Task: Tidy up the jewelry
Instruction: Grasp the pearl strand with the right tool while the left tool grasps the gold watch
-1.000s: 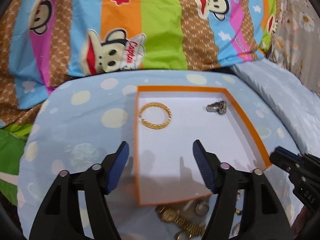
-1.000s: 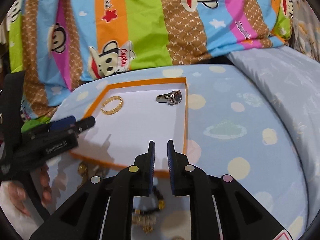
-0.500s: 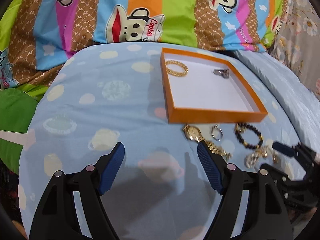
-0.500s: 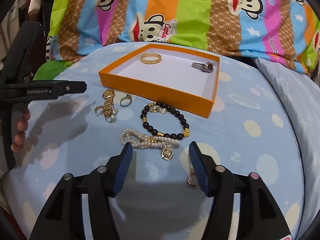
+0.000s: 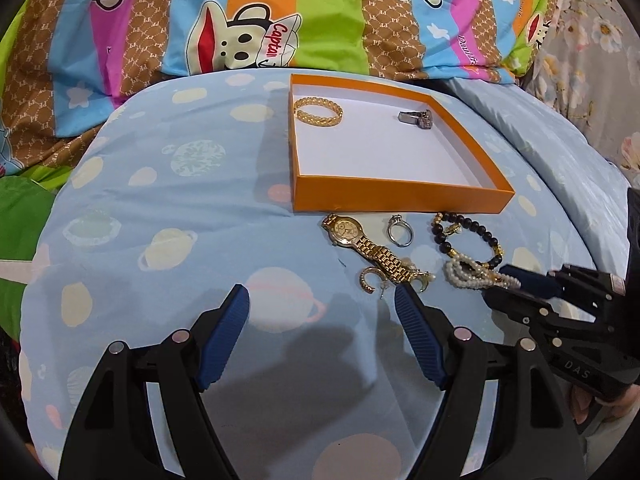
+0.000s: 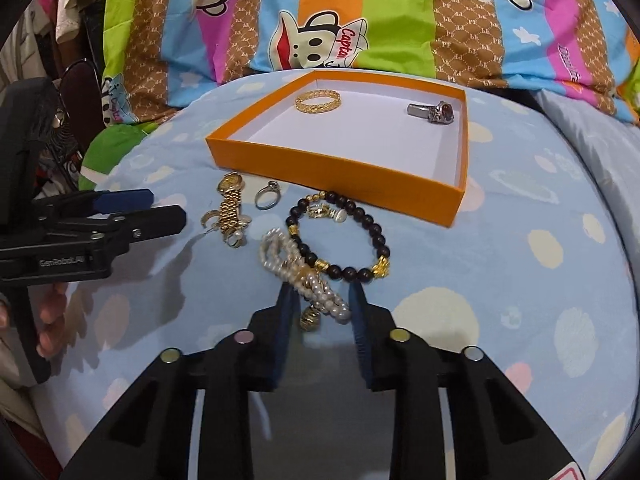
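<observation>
The step in hand looks like picking up the pearl bracelet [image 6: 304, 276] to move it into the orange box [image 6: 340, 168]. In the right wrist view the right gripper [image 6: 320, 316] sits at lower centre with its jaws partly closed, one finger on each side of the near end of the pearls – whether the pads already pinch the strand I cannot tell. The pearls lie tangled against the black bead bracelet [image 6: 352, 236] just above them, so a lift may drag the beads along. The box sits in the upper middle of the frame and already holds a gold bangle [image 6: 318, 102] and a silver watch [image 6: 434, 112]. Left of centre, loose on the blue bedsheet [image 6: 520, 240], lie a gold watch [image 6: 230, 204], a silver ring [image 6: 267, 196] and small earrings. The left gripper [image 5: 322, 316] hangs wide open and empty at the bottom of its own view – just short of the gold watch. Next, I judge, the right jaws need to close firmly on the pearls, lift them clear and carry them over the box wall.
</observation>
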`<state>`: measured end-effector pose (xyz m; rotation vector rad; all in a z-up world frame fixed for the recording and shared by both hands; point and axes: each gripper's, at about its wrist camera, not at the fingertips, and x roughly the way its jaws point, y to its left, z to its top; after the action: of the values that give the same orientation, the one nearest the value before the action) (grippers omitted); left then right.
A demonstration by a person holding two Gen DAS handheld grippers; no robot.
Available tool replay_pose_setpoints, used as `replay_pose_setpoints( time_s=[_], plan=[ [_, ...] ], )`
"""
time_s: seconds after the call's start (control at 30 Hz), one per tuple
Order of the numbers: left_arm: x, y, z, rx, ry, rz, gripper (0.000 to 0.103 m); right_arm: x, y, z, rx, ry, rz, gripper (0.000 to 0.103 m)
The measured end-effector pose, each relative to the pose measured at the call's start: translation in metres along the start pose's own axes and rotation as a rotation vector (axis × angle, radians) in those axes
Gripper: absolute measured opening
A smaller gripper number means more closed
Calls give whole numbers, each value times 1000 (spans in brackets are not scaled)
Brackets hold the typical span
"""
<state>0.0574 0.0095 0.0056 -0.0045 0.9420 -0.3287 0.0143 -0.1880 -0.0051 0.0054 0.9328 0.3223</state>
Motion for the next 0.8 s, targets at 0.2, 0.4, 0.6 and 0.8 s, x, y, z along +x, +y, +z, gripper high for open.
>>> replay_pose_setpoints(
  time_s=[0.2, 0.4, 0.6, 0.8],
  plan=[
    [6, 2, 5, -42, 23, -39, 73, -9, 1, -8, 75, -40, 10, 14],
    [25, -5, 21, -112, 67, -72, 73, -11, 1, -8, 96, -60, -7, 14],
    [39, -16, 33, -110, 52, -13, 72, -11, -8, -9, 150, -62, -9, 14],
    [41, -22, 28, 5, 35, 72, 55, -10, -11, -9, 166, -62, -2, 14]
  ],
)
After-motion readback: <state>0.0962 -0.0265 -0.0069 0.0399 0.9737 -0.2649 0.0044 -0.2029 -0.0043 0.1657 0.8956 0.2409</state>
